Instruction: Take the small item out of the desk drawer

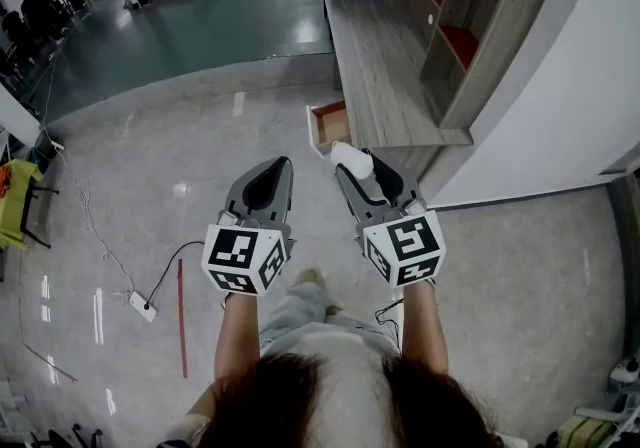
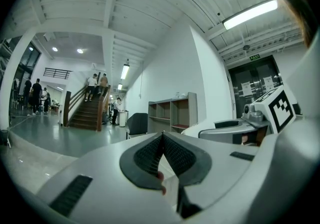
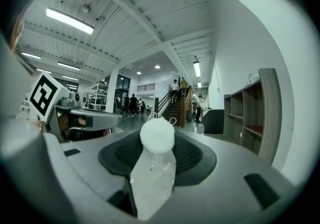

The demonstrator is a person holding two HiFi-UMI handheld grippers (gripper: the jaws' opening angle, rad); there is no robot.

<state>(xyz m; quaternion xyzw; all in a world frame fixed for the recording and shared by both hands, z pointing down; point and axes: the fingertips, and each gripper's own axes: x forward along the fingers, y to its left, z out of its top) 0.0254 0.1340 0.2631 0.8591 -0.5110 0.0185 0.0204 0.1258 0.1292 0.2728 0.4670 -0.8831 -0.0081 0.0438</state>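
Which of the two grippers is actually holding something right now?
The right gripper: its jaws are clamped on a white fluffy ball. The left gripper has its jaws pressed together with nothing between them.

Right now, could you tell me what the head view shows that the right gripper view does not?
Only the head view: the open drawer at the near end of the desk, and the power strip on the floor. Only the right gripper view: the staircase with people on it. Both: the white fluffy item clamped in the right gripper, the shelf unit and the left gripper.
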